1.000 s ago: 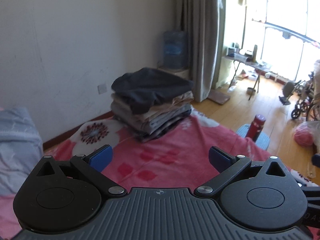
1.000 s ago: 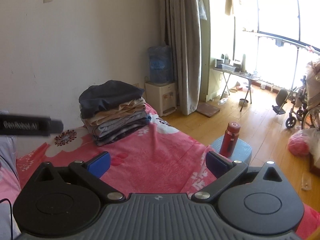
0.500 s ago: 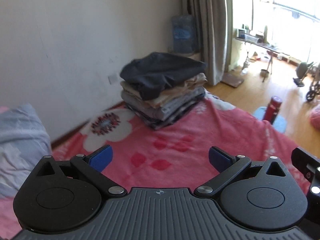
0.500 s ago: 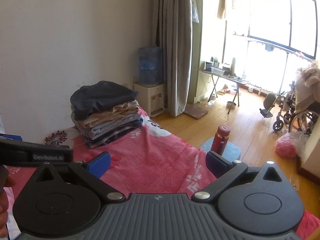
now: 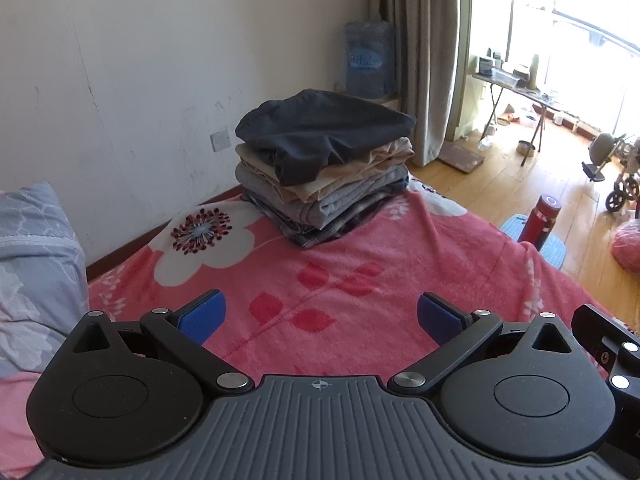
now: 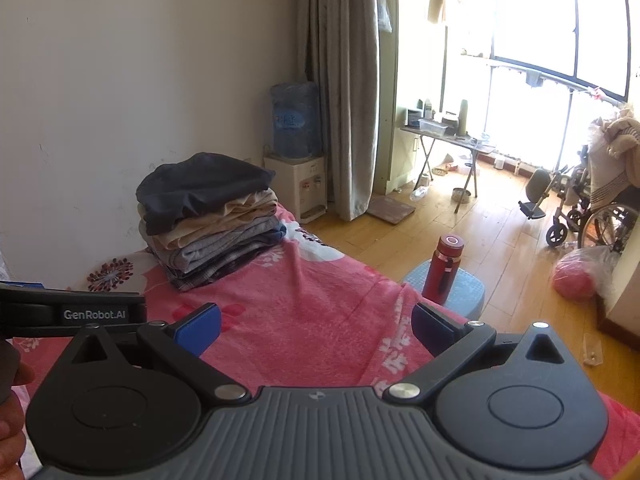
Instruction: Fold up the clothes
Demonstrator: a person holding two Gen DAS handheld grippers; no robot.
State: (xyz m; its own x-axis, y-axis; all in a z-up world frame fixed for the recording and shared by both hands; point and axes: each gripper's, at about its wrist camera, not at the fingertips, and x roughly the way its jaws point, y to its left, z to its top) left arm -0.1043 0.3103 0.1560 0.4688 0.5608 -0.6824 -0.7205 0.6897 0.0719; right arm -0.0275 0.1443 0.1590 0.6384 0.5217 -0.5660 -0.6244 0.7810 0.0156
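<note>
Both grippers hang over the bed [image 5: 460,248], side by side and aimed at the far corner by the wall. The left gripper [image 5: 319,317] has its blue-padded fingers [image 5: 202,317] spread wide, with nothing between them but the pink flowered blanket [image 5: 360,264] below. The right gripper [image 6: 316,326] is the same: fingers [image 6: 199,329] wide apart and empty, over the blanket's edge. In the right wrist view the left gripper's body crosses the left border, and part of a hand [image 6: 10,420] shows at the lower left.

The clothes [image 5: 324,168] sit in a neat folded stack at the far end of the bed, close to the wall, well apart from both grippers. A dark garment [image 5: 320,128] lies on top, slightly rumpled and drooping over the front; under it come tan, grey and checked layers. In the right wrist view the same stack [image 6: 208,220] stands left of centre.

A grey-blue pillow [image 5: 36,264] lies at the left edge of the bed. Beyond the stack a water dispenser [image 6: 296,184] stands against the wall beside a curtain [image 6: 344,88]. A red bottle [image 6: 444,270] stands upright on a blue stool [image 6: 466,290] just beside the bed. Further off, on the wooden floor, are a folding counter [image 6: 448,140] by the window and a wheelchair [image 6: 600,220].
</note>
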